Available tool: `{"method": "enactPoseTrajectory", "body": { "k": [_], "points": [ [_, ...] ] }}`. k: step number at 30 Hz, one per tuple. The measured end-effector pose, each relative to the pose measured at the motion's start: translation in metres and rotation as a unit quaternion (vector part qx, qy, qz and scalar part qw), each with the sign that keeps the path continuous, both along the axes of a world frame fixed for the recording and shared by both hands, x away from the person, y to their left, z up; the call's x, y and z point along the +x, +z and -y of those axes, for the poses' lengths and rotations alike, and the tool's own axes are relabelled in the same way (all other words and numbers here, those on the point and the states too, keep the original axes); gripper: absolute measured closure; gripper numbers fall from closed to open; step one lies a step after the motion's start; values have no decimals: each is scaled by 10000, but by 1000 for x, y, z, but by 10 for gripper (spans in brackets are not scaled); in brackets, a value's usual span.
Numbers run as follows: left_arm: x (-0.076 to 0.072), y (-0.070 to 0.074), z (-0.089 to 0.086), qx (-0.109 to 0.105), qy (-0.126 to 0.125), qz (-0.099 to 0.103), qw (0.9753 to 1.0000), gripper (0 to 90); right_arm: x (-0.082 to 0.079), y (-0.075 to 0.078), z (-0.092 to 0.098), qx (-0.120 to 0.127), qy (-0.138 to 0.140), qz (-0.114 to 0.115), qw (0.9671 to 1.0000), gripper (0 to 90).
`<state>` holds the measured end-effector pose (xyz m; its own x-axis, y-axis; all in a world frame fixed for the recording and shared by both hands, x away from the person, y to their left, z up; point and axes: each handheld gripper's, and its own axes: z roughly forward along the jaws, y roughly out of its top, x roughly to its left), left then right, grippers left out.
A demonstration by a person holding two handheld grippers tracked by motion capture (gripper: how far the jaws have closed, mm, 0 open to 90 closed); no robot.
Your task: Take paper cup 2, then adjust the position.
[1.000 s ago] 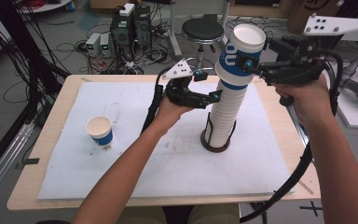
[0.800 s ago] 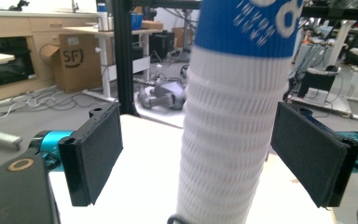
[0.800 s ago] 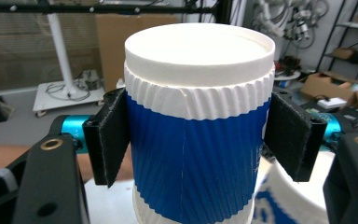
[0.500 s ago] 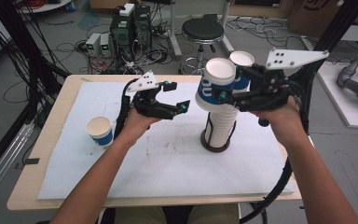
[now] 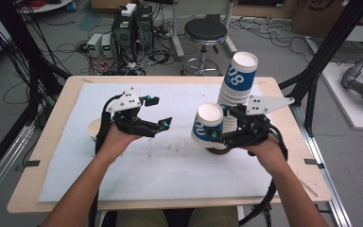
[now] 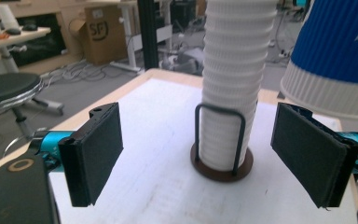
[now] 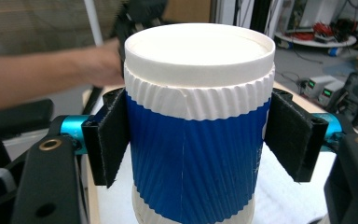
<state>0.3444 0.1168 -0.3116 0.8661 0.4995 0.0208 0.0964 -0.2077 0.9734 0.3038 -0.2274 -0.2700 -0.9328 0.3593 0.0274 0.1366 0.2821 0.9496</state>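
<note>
Blue-and-white ribbed paper cup (image 7: 198,140), light and thin-walled, sits pinched between the two black padded fingers (image 7: 109,140) of the right gripper (image 5: 217,126), held in the air above the white-covered wooden surface (image 5: 170,165) just in front of the tall stack of matching paper cups (image 5: 234,90) in its dark wire-and-disc holder (image 6: 221,161). The pads bear on the blue band below the white rim, one on each side. That looks a sound place to hold: the rolled rim stiffens the wall there, while lower down the cup would likely dent under pressure. The ribbing should give good friction, so a gentle squeeze probably suffices; too hard and the mouth may go oval.

The left gripper (image 5: 153,113) hovers over the surface with its fingers (image 6: 95,151) spread wide and nothing between them, facing the stack. Another paper cup (image 5: 93,127) stands on the surface behind the left hand, partly hidden.
</note>
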Motion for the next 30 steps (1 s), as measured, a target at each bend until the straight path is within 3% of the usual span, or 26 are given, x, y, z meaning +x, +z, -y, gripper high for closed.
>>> {"method": "enactPoseTrajectory", "body": {
  "k": [7,17,25,30],
  "points": [
    [-6,-5,-14,-44,128,-50,9999,165,0,-20,-8,-167,-33,-74,9998,281],
    [-12,-8,-19,-124,113,-27,9999,165,0,-19,-5,-118,-127,-103,9998,280],
    [-22,-15,-19,-198,-274,-14,9994,165,2,-20,-6,-89,-191,-79,9997,278],
    [-31,-30,-11,-204,-632,-2,9978,165,4,-26,-15,-118,-130,-84,9998,278]
  ]
}}
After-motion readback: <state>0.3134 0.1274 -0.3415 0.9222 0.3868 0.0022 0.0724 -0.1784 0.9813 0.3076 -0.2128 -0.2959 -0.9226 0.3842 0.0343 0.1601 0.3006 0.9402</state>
